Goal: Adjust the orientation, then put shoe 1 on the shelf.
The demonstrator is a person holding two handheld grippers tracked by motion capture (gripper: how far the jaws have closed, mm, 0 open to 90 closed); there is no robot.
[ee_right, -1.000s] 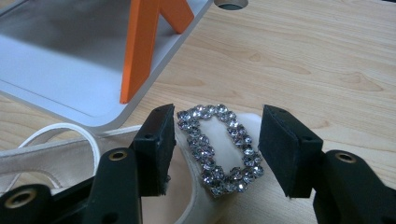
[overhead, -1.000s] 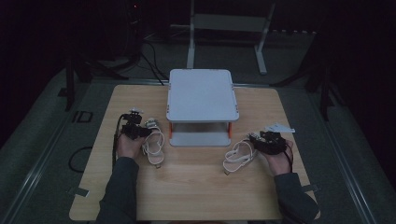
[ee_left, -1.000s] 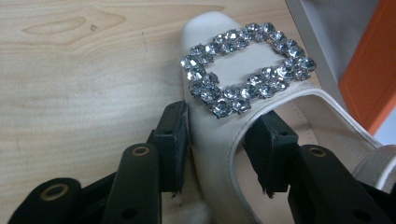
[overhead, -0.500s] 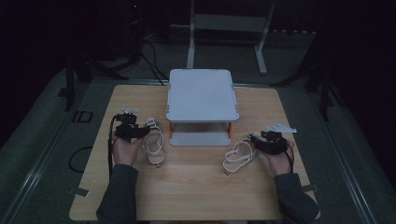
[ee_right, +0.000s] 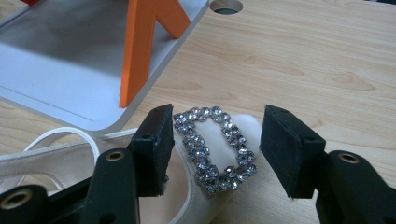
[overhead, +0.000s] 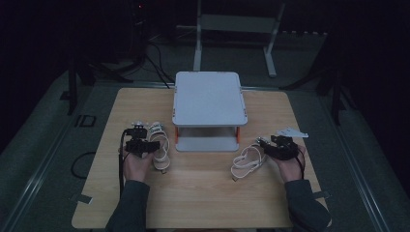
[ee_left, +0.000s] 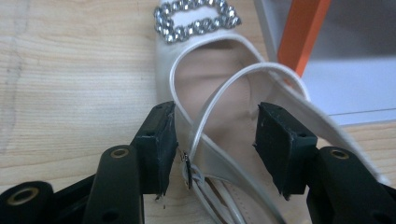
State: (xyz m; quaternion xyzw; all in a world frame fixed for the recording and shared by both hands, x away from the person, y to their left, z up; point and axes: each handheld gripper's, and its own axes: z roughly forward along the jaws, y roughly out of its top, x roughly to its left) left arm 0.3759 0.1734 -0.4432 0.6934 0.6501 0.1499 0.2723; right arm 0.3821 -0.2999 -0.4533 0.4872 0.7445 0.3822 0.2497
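Two white strappy sandals with rhinestone buckles lie on the wooden table (overhead: 203,203). The left sandal (overhead: 162,155) (ee_left: 219,93) sits left of the shelf. My left gripper (overhead: 153,145) (ee_left: 217,144) straddles its straps. Its jaws have just been opening, and both pads (ee_left: 158,140) now stand off the sandal between them. The right sandal (overhead: 245,163) (ee_right: 210,140) lies right of the shelf. My right gripper (overhead: 263,144) (ee_right: 217,147) is open around its toe, with the rhinestone buckle (ee_right: 215,140) between the pads and a gap on the right side.
A white two-tier shelf (overhead: 209,96) with orange legs (ee_right: 140,51) stands at the table's middle back, close to both sandals. A round hole (ee_right: 226,5) pierces the tabletop beyond the right sandal. Bare wood stretches along the near edge between my forearms.
My left gripper has drawn back toward the near edge and its jaws stand wider. The left sandal stays on the table. The right gripper has not moved.
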